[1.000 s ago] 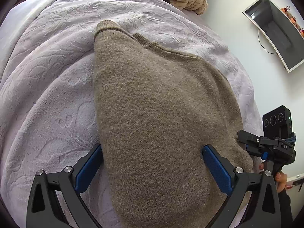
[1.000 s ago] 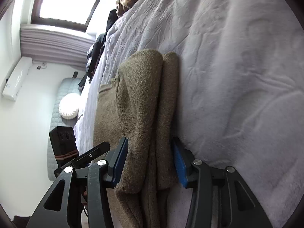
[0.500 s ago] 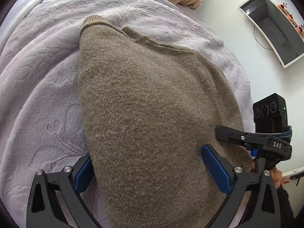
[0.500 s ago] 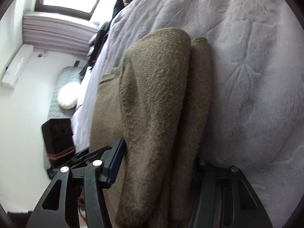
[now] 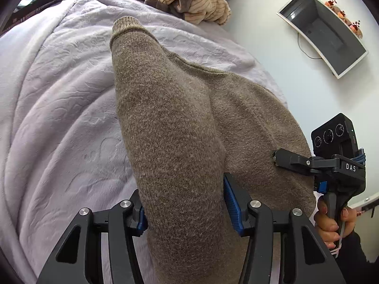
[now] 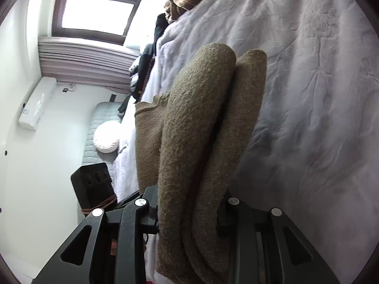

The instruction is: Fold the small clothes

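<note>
One brown sweater [image 5: 180,127] is pinched by two grippers, their jaws having just closed: left gripper [image 5: 187,209] on a raised fold, right gripper [image 6: 189,215] on stacked layers, both pointed downward.

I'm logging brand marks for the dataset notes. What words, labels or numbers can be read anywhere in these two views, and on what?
"DAS": white letters on the black body of the right gripper, seen from the left wrist view.
The air conditioner on the wall carries small marks, too small to read.
Nothing else bears readable text.

Blanket [image 5: 59,108] left open; clothes pile [image 5: 189,2] blocks far edge, seemingly.
</note>
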Available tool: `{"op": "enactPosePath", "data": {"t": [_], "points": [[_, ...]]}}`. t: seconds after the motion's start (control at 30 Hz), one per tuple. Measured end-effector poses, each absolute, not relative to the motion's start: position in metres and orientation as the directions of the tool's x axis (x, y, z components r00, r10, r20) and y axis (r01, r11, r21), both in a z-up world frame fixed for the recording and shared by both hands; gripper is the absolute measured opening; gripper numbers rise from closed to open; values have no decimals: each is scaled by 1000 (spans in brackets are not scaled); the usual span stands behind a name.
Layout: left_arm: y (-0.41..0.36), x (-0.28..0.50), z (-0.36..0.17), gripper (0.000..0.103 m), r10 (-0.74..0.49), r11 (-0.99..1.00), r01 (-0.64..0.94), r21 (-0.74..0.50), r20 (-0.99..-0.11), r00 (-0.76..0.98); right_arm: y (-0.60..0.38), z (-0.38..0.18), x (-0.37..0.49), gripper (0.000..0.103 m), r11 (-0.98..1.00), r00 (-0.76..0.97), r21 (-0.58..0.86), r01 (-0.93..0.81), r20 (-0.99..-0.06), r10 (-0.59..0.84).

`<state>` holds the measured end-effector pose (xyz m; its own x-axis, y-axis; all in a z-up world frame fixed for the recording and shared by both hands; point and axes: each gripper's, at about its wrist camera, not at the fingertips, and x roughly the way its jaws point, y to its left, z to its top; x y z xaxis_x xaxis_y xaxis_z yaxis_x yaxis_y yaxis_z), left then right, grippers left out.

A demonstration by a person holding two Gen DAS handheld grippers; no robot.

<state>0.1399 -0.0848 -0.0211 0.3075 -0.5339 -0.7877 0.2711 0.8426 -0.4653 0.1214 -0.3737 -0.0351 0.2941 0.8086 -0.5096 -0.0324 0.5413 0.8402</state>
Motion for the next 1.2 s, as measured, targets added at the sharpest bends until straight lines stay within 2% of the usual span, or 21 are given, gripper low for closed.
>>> {"op": "enactPosePath", "data": {"t": [0.4, 0.67, 0.8, 0.9, 0.97, 1.03, 1.07, 1.1, 1.2], "points": [[-31, 73, 34, 54, -532, 845, 269, -463, -784, 321, -329, -1, 66, 33, 437, 237, 899, -22, -420, 876], [17, 21, 22, 54, -484, 874, 199, -442, -821, 301, -272, -32, 36, 33, 413, 170, 911, 20, -410, 896], [39, 8, -9, 54, -452, 892, 124, -435, -845, 285, -248, -64, 29, 33, 451, 141, 891, 60, -454, 880], [52, 0, -28, 55, -428, 900, 60, -431, -851, 304, -246, -81, 31, 35, 526, 162, 846, 83, -533, 831], [67, -7, -28, 56, -434, 893, 39, -449, -836, 336, -254, -84, 32, 36, 536, 179, 838, 102, -545, 819], [74, -11, -21, 56, -418, 898, 31, -439, -828, 375, -266, -78, 28, 39, 590, 200, 802, 91, -595, 778], [76, -15, -16, 60, -397, 907, 33, -419, -830, 392, -271, -71, 26, 40, 642, 215, 763, 75, -641, 737], [81, -19, -11, 72, -362, 922, 31, -385, -835, 415, -275, -63, 25, 41, 698, 234, 714, 51, -688, 687], [98, -30, -3, 75, -243, 959, -10, -282, -843, 479, -291, -49, 14, 46, 749, 275, 662, 37, -727, 629]]}}
